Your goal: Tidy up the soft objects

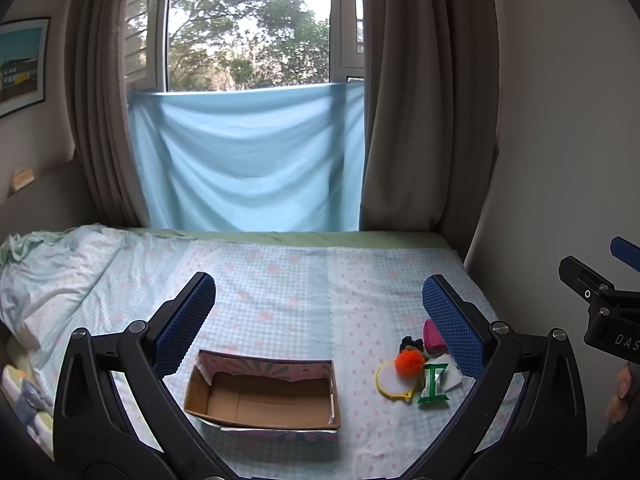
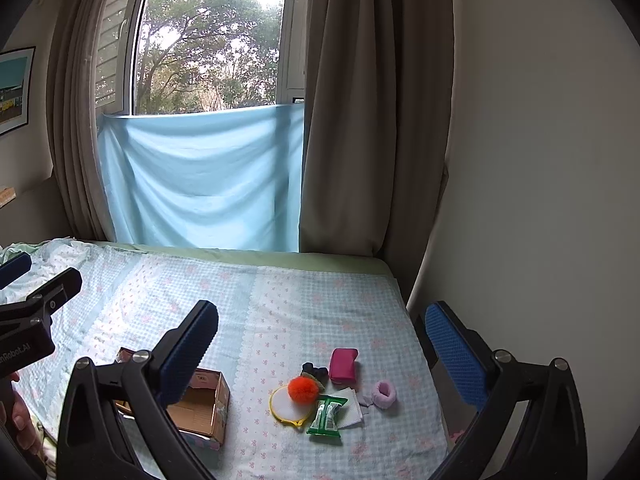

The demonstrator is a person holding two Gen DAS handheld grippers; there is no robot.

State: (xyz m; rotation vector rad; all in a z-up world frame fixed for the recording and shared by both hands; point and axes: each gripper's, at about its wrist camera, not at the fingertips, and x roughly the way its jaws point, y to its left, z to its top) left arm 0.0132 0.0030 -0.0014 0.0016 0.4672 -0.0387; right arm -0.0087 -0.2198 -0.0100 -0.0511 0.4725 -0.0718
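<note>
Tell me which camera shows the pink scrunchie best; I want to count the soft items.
The right wrist view: the pink scrunchie lies in plain sight on the bedsheet, right of the white cloth. In the left wrist view I cannot find it; one finger of the left tongs covers that spot.

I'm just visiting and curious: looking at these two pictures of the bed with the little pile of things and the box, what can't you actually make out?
- Pink scrunchie: plain in the right wrist view; in the left, a gripper finger hides it.
- Magenta pouch: half covered by that finger in the left view.
- Cardboard box: its left part is behind a finger in the right view.
- Dark item behind the orange pompom: too small to identify.
- Green packet: print unreadable.
</note>
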